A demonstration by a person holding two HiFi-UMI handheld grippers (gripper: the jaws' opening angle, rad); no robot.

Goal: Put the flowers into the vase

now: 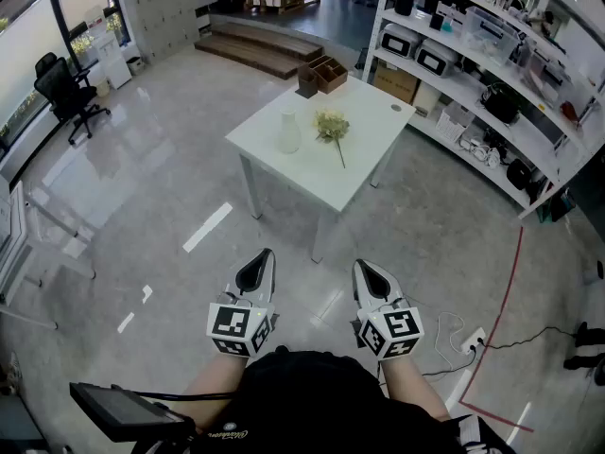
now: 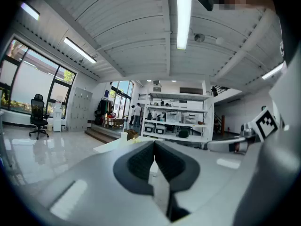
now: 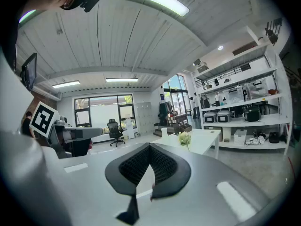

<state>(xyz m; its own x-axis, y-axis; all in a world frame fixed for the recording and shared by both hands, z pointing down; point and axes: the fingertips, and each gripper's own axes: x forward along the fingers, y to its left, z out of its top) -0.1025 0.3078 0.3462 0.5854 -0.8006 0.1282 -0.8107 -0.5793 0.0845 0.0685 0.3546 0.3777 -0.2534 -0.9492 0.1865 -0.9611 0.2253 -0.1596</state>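
white worktop [image 1: 312,173] at twelve o'clock carries vase [image 1: 288,132] and flowers [image 1: 332,126], far leg hidden; left gripper [image 1: 264,255] and right gripper [image 1: 365,266], jaws clenched empty, at six.

Head cam: high up, tilted steeply down. The left gripper [image 1: 266,253] & right gripper [image 1: 361,264] sit near the frame's bottom, w/ the white square-topped table [image 1: 373,149] well ahead. Each gripper cam sits close behind its own jaws, facing approx level fwd. All 3 views share that table & the white open shelving rack [image 1: 473,93] beyond it.
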